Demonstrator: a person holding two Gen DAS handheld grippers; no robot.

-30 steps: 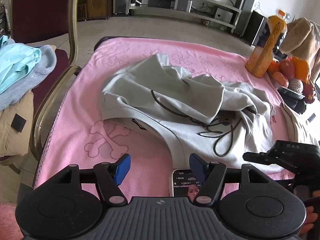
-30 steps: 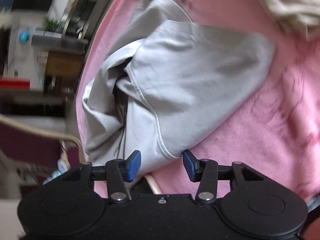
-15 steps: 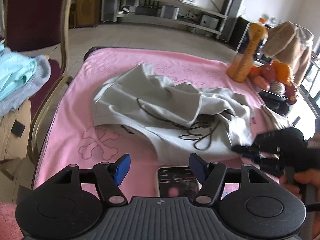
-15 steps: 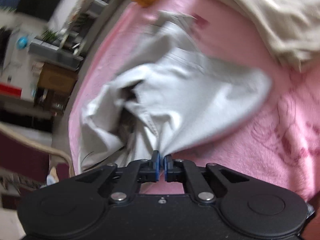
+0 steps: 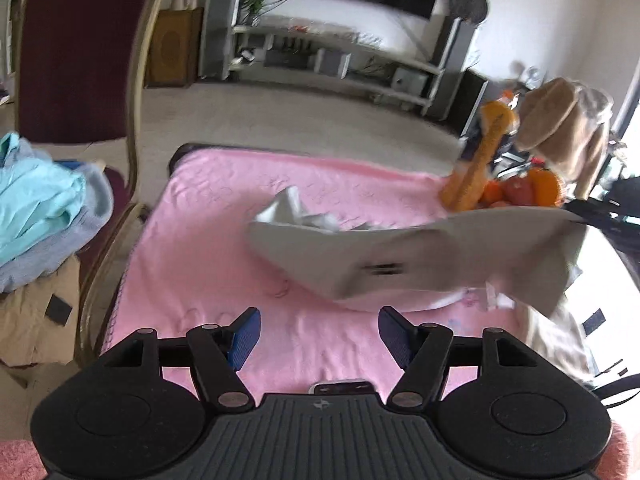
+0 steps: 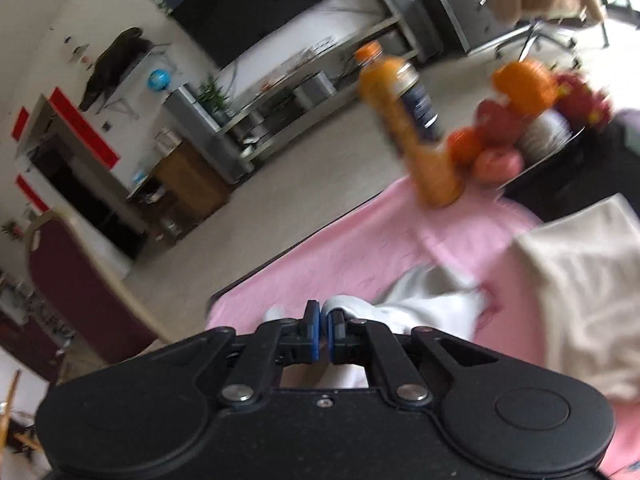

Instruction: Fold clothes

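1. Both views are motion-blurred; the grey garment (image 5: 404,256) shows no clear seams or cords, only a dark patch on its underside.
2. Right gripper (image 6: 323,334): blue pads pinched together on a fold of the grey garment. In the left wrist view only its dark tip (image 5: 600,216) shows at the right edge, at the cloth's raised corner.
3. The garment is stretched up off the pink blanket (image 5: 224,240) toward the right, its far end still bunched on the blanket.
4. Left gripper (image 5: 320,334): fingers spread wide, nothing between them, hanging over bare blanket near the front edge.
5. A phone (image 5: 344,387) is mostly hidden behind the left gripper's body; only its top edge shows.
6. A cream cloth (image 6: 580,280) lies on the blanket's right side, cut off by the frame.
7. Far right corner: orange drink bottle (image 6: 404,120) beside a bowl of fruit (image 6: 520,120).
8. Left of the table: a maroon chair (image 5: 76,40) with piled clothes (image 5: 36,216).
9. Room: pale floor, TV (image 6: 256,4) over a low shelf unit (image 5: 332,60).
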